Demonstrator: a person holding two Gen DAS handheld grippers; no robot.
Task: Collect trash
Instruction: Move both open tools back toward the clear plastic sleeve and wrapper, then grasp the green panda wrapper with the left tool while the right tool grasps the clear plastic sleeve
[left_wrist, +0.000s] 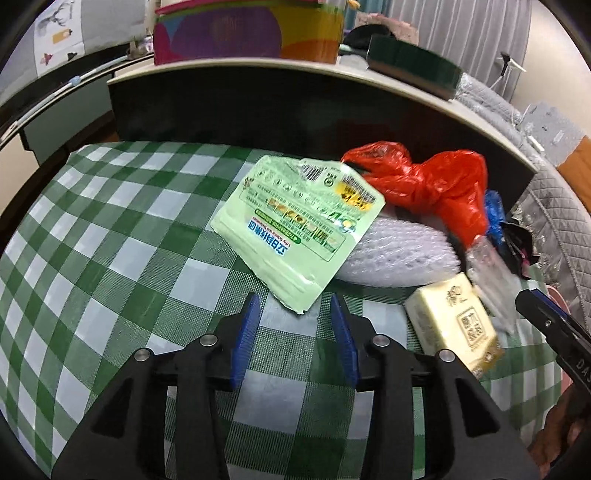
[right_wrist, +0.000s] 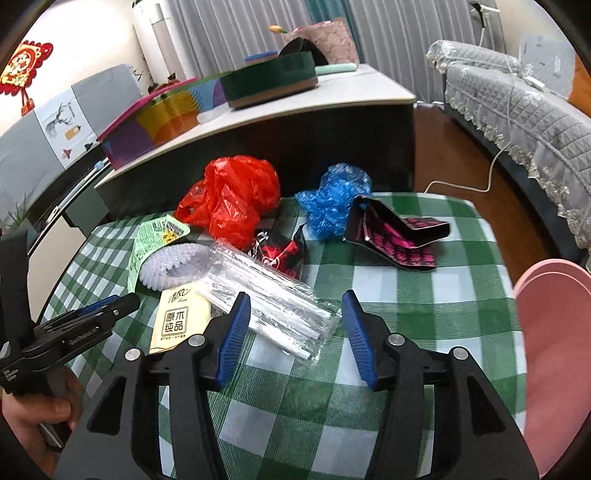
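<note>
Trash lies on a green checked tablecloth (left_wrist: 110, 258). A light green wrapper (left_wrist: 295, 229) leans on a white foam net (left_wrist: 399, 254); its near corner is just ahead of my open, empty left gripper (left_wrist: 295, 310). A red plastic bag (left_wrist: 432, 184), a yellow tissue pack (left_wrist: 454, 325) and a clear plastic bag (right_wrist: 269, 295) lie nearby. My right gripper (right_wrist: 295, 302) is open and empty, with the clear bag's near end between its fingers. A blue plastic bag (right_wrist: 332, 199), a black-pink wrapper (right_wrist: 399, 236) and a black-red wrapper (right_wrist: 280, 254) lie beyond.
A pink bin (right_wrist: 554, 350) stands at the table's right edge. A dark desk (right_wrist: 295, 110) with colourful boxes rises right behind the table. A grey sofa (right_wrist: 517, 110) is at the far right. The left gripper also shows in the right wrist view (right_wrist: 110, 306).
</note>
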